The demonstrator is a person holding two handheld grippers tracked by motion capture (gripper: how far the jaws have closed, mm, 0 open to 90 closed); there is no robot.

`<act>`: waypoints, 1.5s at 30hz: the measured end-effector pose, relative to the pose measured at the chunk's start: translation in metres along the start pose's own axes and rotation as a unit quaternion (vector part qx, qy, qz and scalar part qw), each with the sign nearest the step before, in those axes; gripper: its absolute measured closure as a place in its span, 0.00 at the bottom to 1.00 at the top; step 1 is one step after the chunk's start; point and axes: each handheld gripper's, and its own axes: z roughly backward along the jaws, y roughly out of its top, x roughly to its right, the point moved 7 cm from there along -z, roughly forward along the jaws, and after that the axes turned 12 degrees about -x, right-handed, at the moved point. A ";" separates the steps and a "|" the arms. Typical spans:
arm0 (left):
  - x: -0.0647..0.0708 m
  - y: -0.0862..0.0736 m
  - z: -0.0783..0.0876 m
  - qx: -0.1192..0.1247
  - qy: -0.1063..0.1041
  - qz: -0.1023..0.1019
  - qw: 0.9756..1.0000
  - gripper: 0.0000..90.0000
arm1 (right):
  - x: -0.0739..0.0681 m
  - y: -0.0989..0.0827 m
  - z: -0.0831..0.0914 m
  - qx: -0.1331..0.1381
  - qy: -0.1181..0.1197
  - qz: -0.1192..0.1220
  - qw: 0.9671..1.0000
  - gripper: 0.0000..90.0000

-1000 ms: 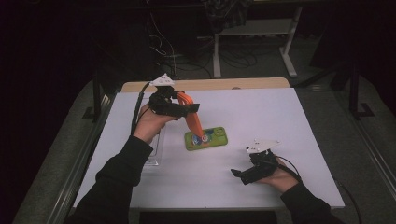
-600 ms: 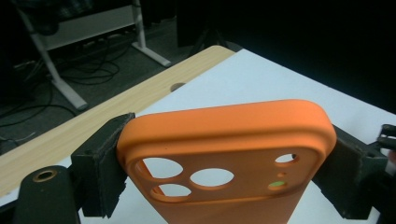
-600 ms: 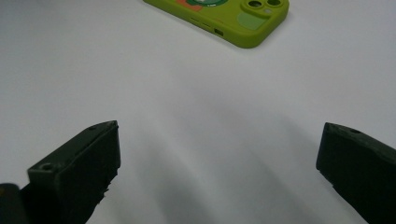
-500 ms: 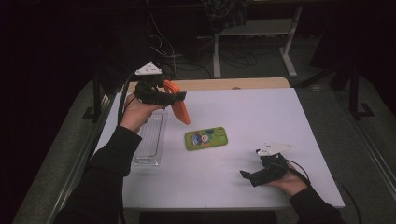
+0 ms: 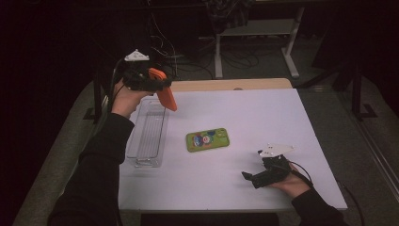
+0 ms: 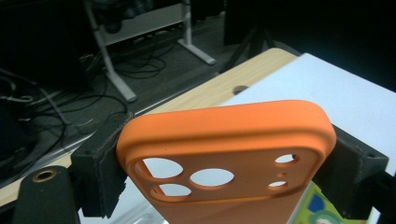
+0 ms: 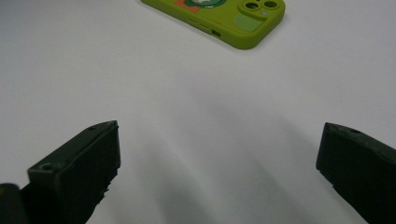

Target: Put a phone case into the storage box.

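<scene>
Left gripper view: orange phone case [image 6: 224, 135], lens cutouts.

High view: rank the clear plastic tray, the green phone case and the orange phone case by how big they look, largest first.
1. Clear plastic tray, plainly the longest.
2 and 3. Green phone case and orange phone case look alike; the orange one is raised in the left gripper and tilted, so no firm ranking.

Two phone cases, one orange [image 5: 165, 92] and one green [image 5: 207, 140], and one clear tray [image 5: 147, 136].
</scene>
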 end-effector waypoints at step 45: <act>-0.074 -0.067 -0.071 -0.102 0.128 0.076 0.984 0.15 | 0.003 -0.002 -0.003 -0.012 0.005 -0.006 1.000 0.00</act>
